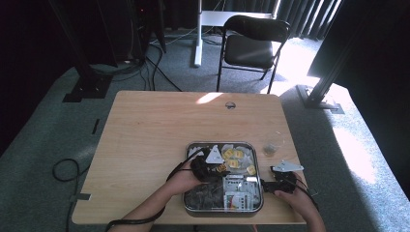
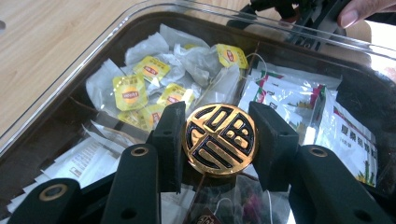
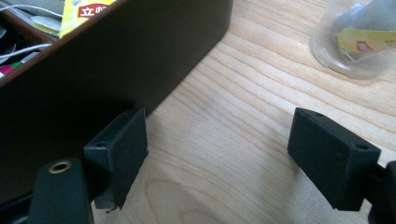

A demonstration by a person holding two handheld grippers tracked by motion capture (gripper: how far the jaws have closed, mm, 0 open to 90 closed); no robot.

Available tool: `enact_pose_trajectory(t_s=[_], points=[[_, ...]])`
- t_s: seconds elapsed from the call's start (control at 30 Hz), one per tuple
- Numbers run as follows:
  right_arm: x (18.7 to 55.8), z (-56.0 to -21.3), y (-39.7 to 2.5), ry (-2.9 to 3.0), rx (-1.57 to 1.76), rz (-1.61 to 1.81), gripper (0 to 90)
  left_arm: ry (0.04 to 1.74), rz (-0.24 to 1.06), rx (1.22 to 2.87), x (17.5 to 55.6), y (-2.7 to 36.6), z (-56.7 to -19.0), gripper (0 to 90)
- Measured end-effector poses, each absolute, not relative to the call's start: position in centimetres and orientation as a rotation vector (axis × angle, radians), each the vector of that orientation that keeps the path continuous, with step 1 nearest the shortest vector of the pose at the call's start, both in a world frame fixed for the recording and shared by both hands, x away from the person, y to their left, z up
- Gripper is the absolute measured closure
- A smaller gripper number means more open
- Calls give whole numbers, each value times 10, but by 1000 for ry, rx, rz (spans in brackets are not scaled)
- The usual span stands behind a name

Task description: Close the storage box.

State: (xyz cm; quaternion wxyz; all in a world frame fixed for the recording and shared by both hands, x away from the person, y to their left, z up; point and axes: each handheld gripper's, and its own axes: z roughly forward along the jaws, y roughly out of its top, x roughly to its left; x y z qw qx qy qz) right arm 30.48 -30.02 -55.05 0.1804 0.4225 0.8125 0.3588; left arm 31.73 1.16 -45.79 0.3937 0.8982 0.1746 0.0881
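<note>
Jaws of the left tool [image 2: 219, 140] are clamping a round gold-and-black medallion [image 2: 219, 139] on both sides, holding it over the tray [image 2: 93, 51] above the yellow-tagged tea bags [image 2: 140, 91]. Beside the tray's dark wall, the right tool [image 3: 217, 156] is hovering wide open and empty over the worktop [image 3: 233, 93], near a clear cup [image 3: 357, 39].

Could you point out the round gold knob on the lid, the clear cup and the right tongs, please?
gold knob [image 2: 219, 139]: left gripper view, centre of its face.
clear cup [image 3: 348, 58]: right gripper view, lower wall.
right tongs [image 3: 217, 158]: right gripper view, midway between the tips.
</note>
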Motion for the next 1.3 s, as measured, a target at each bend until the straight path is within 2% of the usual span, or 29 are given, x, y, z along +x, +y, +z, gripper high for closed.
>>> enact_pose_trajectory(t_s=[0.53, 1.3], points=[[305, -550, -300, 2296, 1196, 1014, 191, 442, 219, 2310, 315, 3, -472, 589], [305, -550, -300, 2295, 1194, 1013, 191, 442, 225, 2299, 321, 3, -468, 588]])
